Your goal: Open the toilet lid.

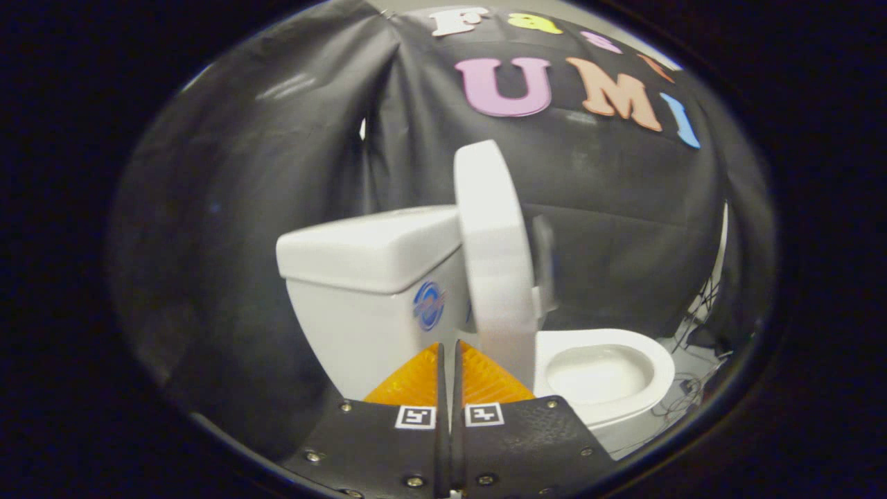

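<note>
White porcelain is seen just beyond the gripper [449, 353], whose two fingers [485, 381] are brought almost together, with only a thin slit left between them and nothing held in it. A small square marker tag [484, 414] is fixed on each finger's base.

Directly ahead of the fingertips, and a little to the right of the slit, the toilet lid [495, 256] is raised. It is stood close to upright, with its long axis running from the hinge end just past the fingertips up to a rounded free end that is pointed upward against the dark cloth wall [263, 138]. It is seen nearly edge-on, its broad face turned toward the tank side. Whether the fingertips touch its lower end cannot be told.

To the left of the lid and behind it, the tank [367, 291] is set, topped by its flat cover. A round blue emblem [428, 305] is carried on the tank's front; its writing is too blurred to be read.

To the right of the lid, the bowl [603, 374] is left uncovered, with its rim and hollow open to view. Some loose cables [700, 312] are seen on the floor past the bowl.
</note>
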### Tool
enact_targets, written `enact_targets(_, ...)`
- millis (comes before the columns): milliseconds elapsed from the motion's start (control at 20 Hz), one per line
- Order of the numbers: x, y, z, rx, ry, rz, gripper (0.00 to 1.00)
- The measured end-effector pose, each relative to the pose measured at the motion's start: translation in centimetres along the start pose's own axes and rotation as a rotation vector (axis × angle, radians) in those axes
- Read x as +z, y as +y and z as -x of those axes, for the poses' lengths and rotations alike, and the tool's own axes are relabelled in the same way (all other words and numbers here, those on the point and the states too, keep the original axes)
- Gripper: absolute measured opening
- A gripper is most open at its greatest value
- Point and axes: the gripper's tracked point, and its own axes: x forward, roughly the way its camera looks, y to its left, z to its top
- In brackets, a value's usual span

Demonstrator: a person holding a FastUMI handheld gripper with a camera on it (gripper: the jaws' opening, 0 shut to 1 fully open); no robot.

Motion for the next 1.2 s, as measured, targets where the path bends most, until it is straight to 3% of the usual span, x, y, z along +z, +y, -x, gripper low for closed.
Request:
enact_targets(150,-0.6,-0.1,-0.2,-0.055,0.031,0.098,0.01)
enact_targets(800,0.4,-0.5,2.1,-0.061,-0.025,0.029,0.01)
enact_targets(1000,1.0,-0.2,3.6,-0.055,-0.041,0.011,0.1)
enact_targets(1200,2.7,0.2,6.2,-0.043,-0.104,-0.008,0.1)
